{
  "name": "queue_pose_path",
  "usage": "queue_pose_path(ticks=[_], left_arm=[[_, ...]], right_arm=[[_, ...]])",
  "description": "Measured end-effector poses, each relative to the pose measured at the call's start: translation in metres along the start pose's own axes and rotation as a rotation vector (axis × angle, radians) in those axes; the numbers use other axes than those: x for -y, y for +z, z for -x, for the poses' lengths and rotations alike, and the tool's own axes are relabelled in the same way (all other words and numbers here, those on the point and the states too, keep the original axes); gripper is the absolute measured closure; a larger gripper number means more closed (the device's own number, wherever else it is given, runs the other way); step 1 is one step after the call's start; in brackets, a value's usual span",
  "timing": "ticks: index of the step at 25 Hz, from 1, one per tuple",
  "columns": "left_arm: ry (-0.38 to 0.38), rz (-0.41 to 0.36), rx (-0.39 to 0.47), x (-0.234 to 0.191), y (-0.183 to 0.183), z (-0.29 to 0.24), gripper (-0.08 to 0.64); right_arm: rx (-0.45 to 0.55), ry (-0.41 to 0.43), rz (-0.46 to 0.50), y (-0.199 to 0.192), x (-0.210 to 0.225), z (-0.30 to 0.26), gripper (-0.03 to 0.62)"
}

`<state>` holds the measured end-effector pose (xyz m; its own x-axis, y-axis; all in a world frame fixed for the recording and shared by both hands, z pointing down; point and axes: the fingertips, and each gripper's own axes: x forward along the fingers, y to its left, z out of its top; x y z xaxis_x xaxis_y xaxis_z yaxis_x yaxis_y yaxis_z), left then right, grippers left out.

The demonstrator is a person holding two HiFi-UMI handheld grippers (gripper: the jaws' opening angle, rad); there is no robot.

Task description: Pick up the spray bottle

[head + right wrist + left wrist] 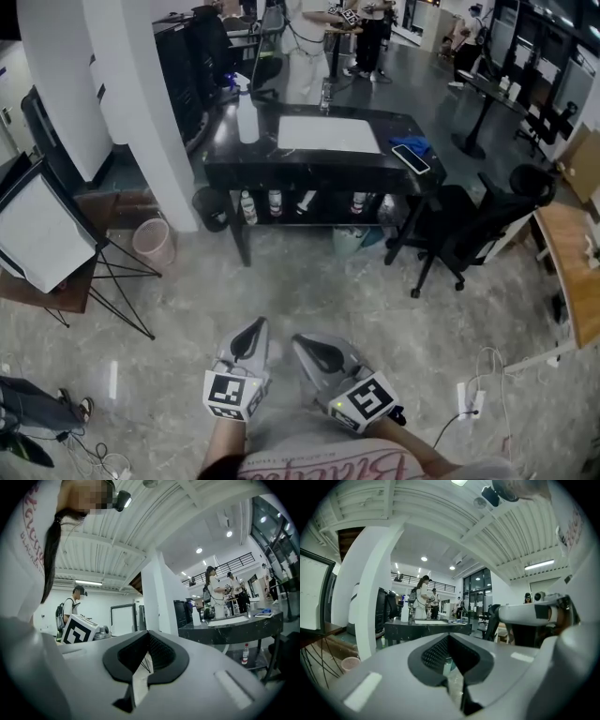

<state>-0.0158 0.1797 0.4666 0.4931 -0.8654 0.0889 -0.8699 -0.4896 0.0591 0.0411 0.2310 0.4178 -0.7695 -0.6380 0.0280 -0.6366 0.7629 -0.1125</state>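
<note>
both grippers, left [251, 328] and right [307, 345], have their jaws pressed together and empty. the spray bottle [247, 127] stands well apart on the black table's [309, 173] left end. arriving unopened, either gripper would likely topple it.

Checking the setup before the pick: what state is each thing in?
Left gripper: shut, empty.
Right gripper: shut, empty.
White bottle: upright on the table, untouched.
Phone: lying flat on the table.
Chair: empty, beside the table.
Bin: upright.
</note>
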Motion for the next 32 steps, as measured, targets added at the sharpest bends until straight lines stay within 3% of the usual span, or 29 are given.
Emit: queue_pose_path(ticks=[15, 32], left_arm=[[-0.04, -0.016, -0.019, -0.1, 0.028, -0.114, 0.561], [-0.037, 0.007, 0.043, -0.205, 0.053, -0.202, 0.561]], right_arm=[[-0.003, -0.03, -0.021, 0.019, 0.091, -0.127, 0.591], [-0.015, -0.041, -0.002, 0.034, 0.157, -0.245, 0.591]])
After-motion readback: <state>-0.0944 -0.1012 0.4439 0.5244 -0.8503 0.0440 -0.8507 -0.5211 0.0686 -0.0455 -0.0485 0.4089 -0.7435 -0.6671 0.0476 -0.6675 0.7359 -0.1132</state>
